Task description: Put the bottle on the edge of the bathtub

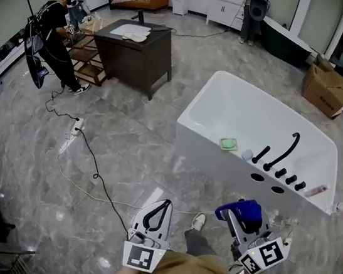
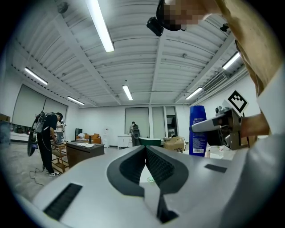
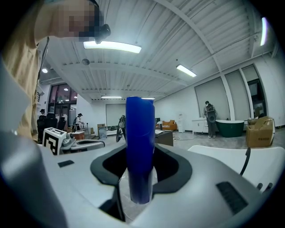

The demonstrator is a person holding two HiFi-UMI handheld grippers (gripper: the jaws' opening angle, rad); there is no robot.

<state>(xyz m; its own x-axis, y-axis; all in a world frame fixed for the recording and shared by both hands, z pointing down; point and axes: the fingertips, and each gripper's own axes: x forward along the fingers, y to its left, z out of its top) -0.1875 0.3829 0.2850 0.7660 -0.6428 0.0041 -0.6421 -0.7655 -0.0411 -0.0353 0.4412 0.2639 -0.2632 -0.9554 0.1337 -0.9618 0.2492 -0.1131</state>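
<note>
Lower centre of the head view: my right gripper point(image 1: 236, 218) is clamped mid-body on the blue bottle point(image 3: 140, 133), which I judge rigid, light and slippery; my left gripper point(image 1: 159, 212), jaws together, holds nothing.

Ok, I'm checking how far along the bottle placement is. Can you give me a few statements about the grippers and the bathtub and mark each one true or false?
1. The right gripper is shut on the blue bottle, which is upright. True.
2. The bottle stands on the bathtub edge. False: it is in the right gripper, short of the tub.
3. The left gripper is shut with nothing in it. True.
4. The tub's faucet is white. False: it is black, on a white tub.
5. A green item lies on the tub's rim. True.
</note>
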